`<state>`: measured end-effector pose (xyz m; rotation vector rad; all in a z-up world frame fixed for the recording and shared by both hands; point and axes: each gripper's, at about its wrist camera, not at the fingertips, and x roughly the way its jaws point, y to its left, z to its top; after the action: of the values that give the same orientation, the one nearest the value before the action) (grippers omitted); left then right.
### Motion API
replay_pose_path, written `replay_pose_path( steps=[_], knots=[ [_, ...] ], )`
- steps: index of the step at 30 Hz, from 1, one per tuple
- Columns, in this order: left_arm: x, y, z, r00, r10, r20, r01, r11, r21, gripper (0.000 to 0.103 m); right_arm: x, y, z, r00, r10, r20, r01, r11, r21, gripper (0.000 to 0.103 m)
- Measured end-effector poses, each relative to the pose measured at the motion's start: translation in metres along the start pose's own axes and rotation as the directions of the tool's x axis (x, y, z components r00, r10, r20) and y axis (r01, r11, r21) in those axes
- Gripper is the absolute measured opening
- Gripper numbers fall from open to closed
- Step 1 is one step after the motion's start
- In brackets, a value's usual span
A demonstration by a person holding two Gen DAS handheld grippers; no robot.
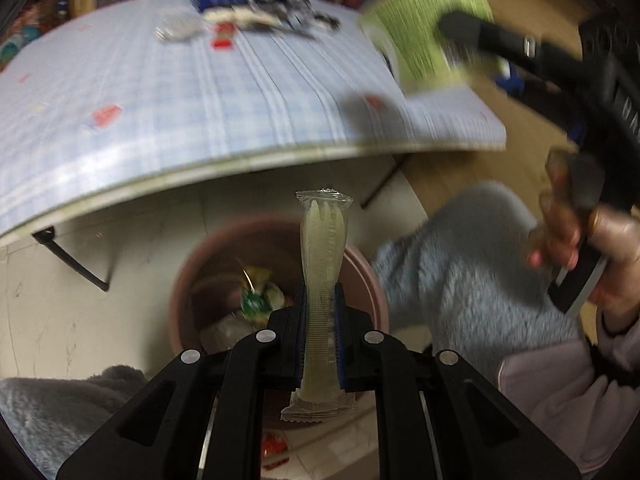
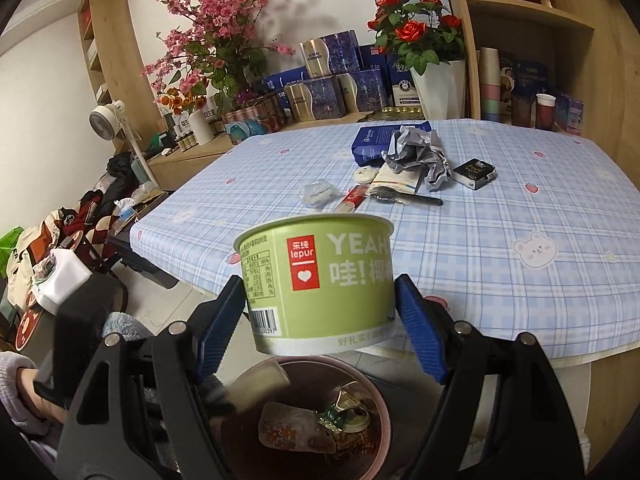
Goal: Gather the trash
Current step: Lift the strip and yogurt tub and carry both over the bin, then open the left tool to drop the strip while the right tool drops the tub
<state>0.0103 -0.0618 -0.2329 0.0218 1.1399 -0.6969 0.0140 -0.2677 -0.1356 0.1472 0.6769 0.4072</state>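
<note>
left gripper [image 1: 320, 320] pinches a wrapped fork [image 1: 325, 240], upright over the bin [image 1: 360, 276]. right gripper [image 2: 320, 312] clamps a green cup [image 2: 320, 280] above the bin, blurred at 1 o'clock in the left view. more trash [image 2: 412, 160] at 12 on the table [image 2: 520, 300].

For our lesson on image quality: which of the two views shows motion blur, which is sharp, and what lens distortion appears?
Left wrist view: the green tub and table edge smear, while the wrapped fork stays fairly crisp. Right wrist view: sharp, tub lettering readable. Both: fisheye bends the table edges and darkens the corners.
</note>
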Motion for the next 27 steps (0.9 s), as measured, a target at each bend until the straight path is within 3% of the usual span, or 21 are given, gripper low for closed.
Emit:
replay_pose_path(
  steps=[8, 13, 16, 17, 19, 20, 24, 27],
  knots=[
    [0.036, -0.009, -0.009, 0.987, -0.007, -0.159, 0.016, 0.998, 0.057, 0.012, 0.007, -0.002, -0.006, 1.0, 0.001, -0.021, -0.001, 1.0, 0.011, 0.076],
    [0.043, -0.012, -0.011, 0.982, -0.017, -0.19, 0.029, 0.998, 0.063, 0.012, 0.009, -0.003, -0.008, 0.999, 0.0, -0.034, 0.0, 1.0, 0.014, 0.076],
    [0.043, -0.01, -0.012, 0.981, -0.025, -0.192, 0.036, 0.998, 0.055, 0.02, 0.01, -0.004, -0.009, 0.999, -0.001, -0.042, 0.002, 1.0, 0.021, 0.076],
    [0.043, -0.009, -0.011, 0.982, -0.025, -0.188, 0.035, 0.998, 0.05, 0.025, 0.01, -0.004, -0.01, 0.999, -0.001, -0.044, 0.002, 1.0, 0.023, 0.076],
    [0.04, -0.006, -0.009, 0.984, -0.027, -0.176, 0.034, 0.999, 0.034, 0.049, 0.011, -0.003, -0.011, 0.999, -0.002, -0.048, 0.003, 1.0, 0.022, 0.076],
    [0.037, -0.005, -0.009, 0.986, -0.033, -0.161, 0.037, 0.999, 0.025, 0.055, 0.011, -0.002, -0.012, 0.999, -0.004, -0.049, 0.005, 1.0, 0.02, 0.076],
    [0.015, 0.001, -0.003, 0.999, -0.016, -0.047, 0.016, 1.0, -0.016, 0.064, 0.01, 0.0, -0.013, 0.999, -0.007, -0.052, 0.008, 1.0, 0.01, 0.076],
    [-0.01, 0.015, -0.001, 0.997, 0.019, 0.078, -0.012, 0.996, -0.09, 0.069, 0.01, 0.002, -0.014, 0.998, -0.005, -0.055, 0.005, 1.0, 0.008, 0.076]
  ],
)
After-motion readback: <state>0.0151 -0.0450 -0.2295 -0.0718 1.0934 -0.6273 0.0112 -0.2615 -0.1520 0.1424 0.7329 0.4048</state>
